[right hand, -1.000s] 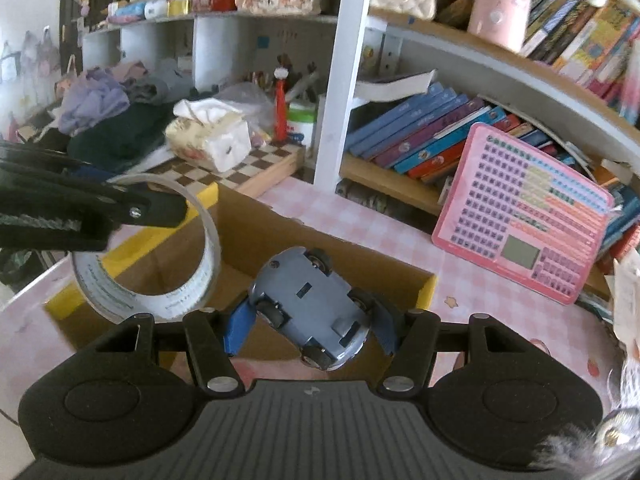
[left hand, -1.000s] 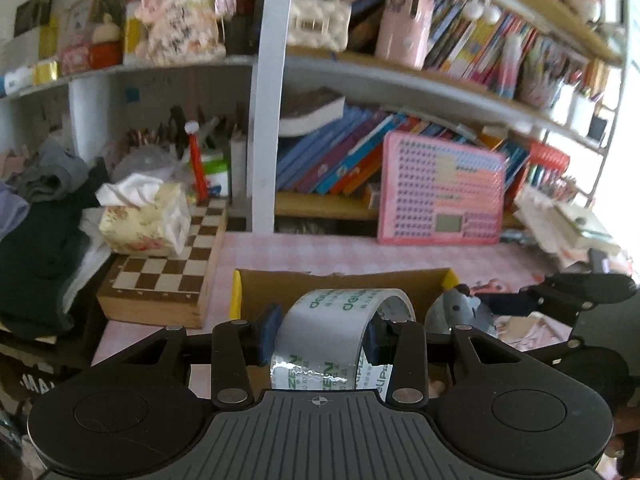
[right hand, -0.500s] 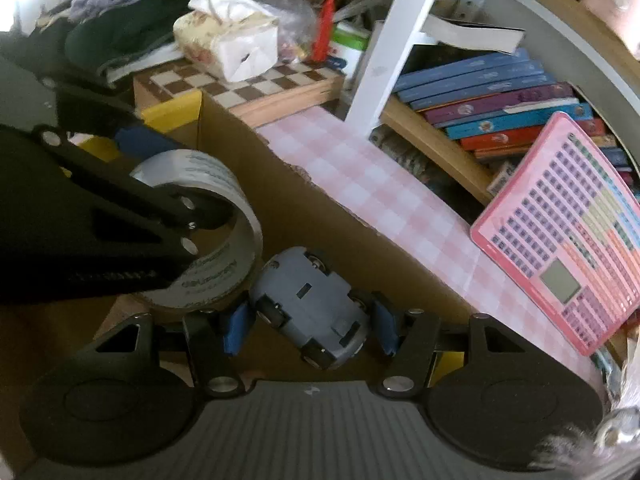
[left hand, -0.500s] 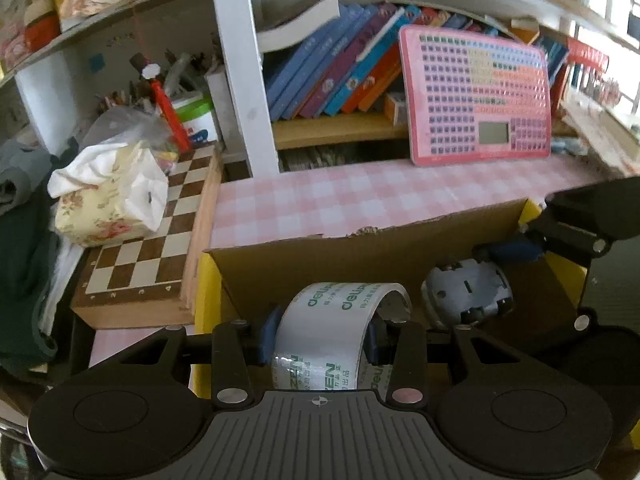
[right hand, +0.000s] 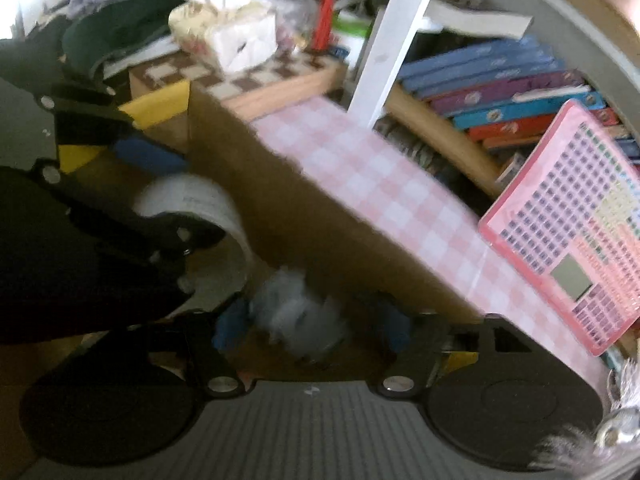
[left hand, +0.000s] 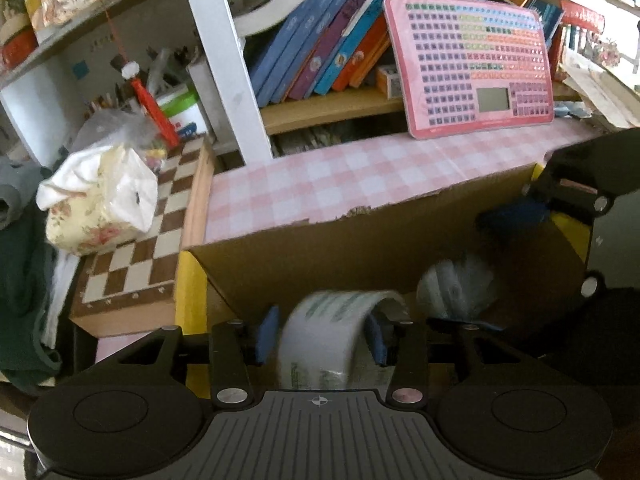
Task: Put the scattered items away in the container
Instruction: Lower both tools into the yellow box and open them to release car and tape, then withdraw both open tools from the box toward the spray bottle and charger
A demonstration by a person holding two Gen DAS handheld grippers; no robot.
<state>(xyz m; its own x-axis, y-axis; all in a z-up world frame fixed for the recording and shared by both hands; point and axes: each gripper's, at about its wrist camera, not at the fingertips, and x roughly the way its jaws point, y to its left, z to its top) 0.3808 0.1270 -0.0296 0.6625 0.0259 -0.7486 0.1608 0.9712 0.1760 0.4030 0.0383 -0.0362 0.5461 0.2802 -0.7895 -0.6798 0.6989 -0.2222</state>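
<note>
**Ana:** Inside the cardboard box [left hand: 360, 248], both grippers are letting go. The left gripper [left hand: 322, 334] has just been opening; the tape roll [left hand: 324, 336] sits blurred between its blue pads, apparently no longer pinched. The right gripper [right hand: 310, 326] has just been opening too, with the toy car [right hand: 300, 316] a grey smear between its spread jaws, seemingly dropping free.

**Ben:** And the risks?

**Ana:** The tape roll stands on edge, so it may roll into the toy car. The two grippers are close together in the box; pulling out carelessly could knock them together or catch the torn box wall.

**Ben:** Anything nearby?

**Ana:** On the checked worktop [left hand: 340, 176], a chessboard [left hand: 140, 248] carrying a tissue pack [left hand: 100, 200] sits just beside the box; a pink keyboard toy [left hand: 476, 64] leans against shelved books behind.
</note>
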